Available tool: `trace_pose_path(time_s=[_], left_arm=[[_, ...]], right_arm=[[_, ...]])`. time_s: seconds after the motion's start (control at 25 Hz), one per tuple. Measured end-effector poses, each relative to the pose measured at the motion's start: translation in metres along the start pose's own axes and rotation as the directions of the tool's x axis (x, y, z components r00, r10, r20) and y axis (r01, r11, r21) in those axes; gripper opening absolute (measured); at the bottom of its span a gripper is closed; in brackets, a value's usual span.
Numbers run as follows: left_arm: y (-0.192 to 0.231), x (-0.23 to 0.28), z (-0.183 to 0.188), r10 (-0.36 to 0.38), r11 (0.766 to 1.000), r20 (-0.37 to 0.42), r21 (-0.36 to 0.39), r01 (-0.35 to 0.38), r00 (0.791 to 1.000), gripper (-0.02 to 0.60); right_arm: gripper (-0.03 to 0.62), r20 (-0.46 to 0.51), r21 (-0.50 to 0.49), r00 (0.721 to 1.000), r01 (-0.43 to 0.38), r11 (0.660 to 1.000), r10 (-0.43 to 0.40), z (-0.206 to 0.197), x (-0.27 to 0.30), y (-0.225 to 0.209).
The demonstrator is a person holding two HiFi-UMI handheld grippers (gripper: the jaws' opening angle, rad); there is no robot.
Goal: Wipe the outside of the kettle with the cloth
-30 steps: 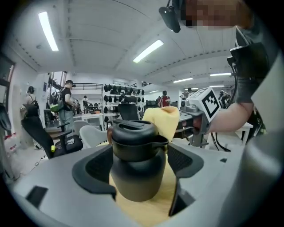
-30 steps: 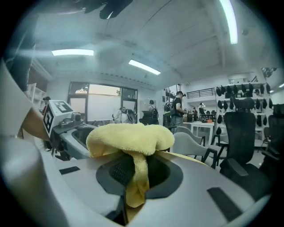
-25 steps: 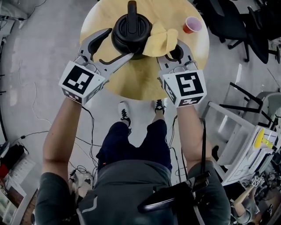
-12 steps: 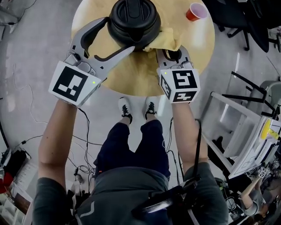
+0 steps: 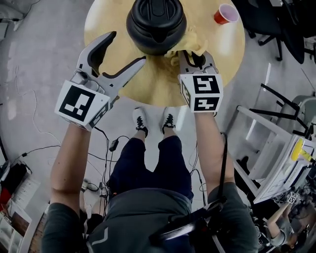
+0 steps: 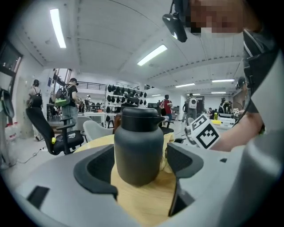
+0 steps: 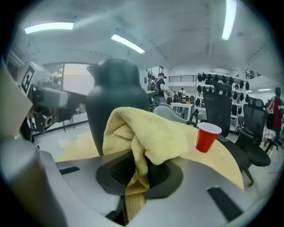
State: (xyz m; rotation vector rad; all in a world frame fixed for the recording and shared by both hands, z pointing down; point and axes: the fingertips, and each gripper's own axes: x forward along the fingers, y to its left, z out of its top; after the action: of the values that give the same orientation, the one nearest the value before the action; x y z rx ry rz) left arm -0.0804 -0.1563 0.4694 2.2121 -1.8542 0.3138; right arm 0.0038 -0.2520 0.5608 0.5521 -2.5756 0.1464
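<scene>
Black kettle (image 5: 156, 24): stands upright on the round wooden table (image 5: 148, 84), lid on. In my left gripper view it fills the centre (image 6: 138, 144).
Yellow cloth (image 5: 190, 44): bunched at the kettle's right side, on the edge nearest me. In my right gripper view it is heaped in front of the kettle wall (image 7: 146, 133). Whether it presses on the wall I cannot tell.
Right gripper (image 5: 190, 55): my jaws are clamped on a fold of the cloth, and one strip hangs down between them (image 7: 133, 177). The marker cube faces up.
Left gripper (image 5: 127, 47): my jaws are spread wide and hold nothing. The kettle shows ahead in the gap between them (image 6: 140, 173). From above, the inner jaw tip lies just beside the kettle's near left edge. I cannot tell whether it touches.
Red cup (image 5: 225, 13): upright near the table's far right rim, well apart from the kettle and to the right of the cloth (image 7: 207, 136).
Table surface: bare light wood between both grippers and the rim nearest me.
</scene>
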Motion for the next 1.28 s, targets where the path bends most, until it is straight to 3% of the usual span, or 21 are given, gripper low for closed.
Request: trace_pose_path(time_s=[0.08,0.12,0.16,0.2,0.36,0.48,0.6,0.8,1.0,1.28], left_arm=[[0.001,-0.011,-0.001,0.020,0.998,0.008,-0.056,-0.019,1.000,0.371],[0.001,-0.017,-0.001,0.027,0.996,0.012,-0.083,-0.026,1.000,0.341],[0.001,-0.023,0.000,0.032,0.994,0.015,-0.103,-0.030,0.999,0.251],[0.000,-0.028,0.002,0.035,0.993,0.016,-0.113,-0.033,0.999,0.202],[-0.002,-0.043,0.009,0.032,0.994,0.011,-0.109,-0.030,0.999,0.201],[-0.003,-0.050,0.014,0.023,0.994,0.021,-0.110,-0.020,1.000,0.159],[-0.001,-0.054,0.019,0.019,0.992,0.040,-0.122,-0.014,0.999,0.084],[0.001,-0.056,0.017,0.037,0.989,0.048,-0.143,-0.030,0.998,0.021],[-0.006,-0.051,0.003,0.048,0.982,0.032,-0.182,-0.042,0.998,0.009],[-0.011,-0.050,-0.015,0.053,0.965,0.007,-0.258,-0.049,0.999,0.009]], right_arm=[[0.063,0.057,0.015,0.998,-0.008,1.000,0.007,0.024,-0.021,0.006],[0.063,0.089,0.026,0.996,-0.015,1.000,0.013,0.038,-0.032,0.010],[0.063,0.119,0.037,0.993,-0.022,0.999,0.018,0.052,-0.042,0.014],[0.063,0.145,0.043,0.989,-0.028,0.999,0.022,0.065,-0.052,0.017],[0.063,0.197,0.027,0.979,-0.051,0.998,0.045,0.107,-0.068,0.034],[0.063,0.200,0.009,0.979,-0.041,0.999,0.038,0.117,-0.064,0.041],[0.063,0.196,0.025,0.981,-0.010,1.000,0.005,0.110,-0.059,0.041],[0.063,0.231,0.037,0.973,0.014,0.999,-0.022,0.097,-0.059,0.046],[0.063,0.248,0.054,0.969,0.011,0.998,-0.024,0.076,-0.058,0.040],[0.063,0.115,0.122,0.993,-0.028,0.992,0.014,0.010,-0.019,0.038]])
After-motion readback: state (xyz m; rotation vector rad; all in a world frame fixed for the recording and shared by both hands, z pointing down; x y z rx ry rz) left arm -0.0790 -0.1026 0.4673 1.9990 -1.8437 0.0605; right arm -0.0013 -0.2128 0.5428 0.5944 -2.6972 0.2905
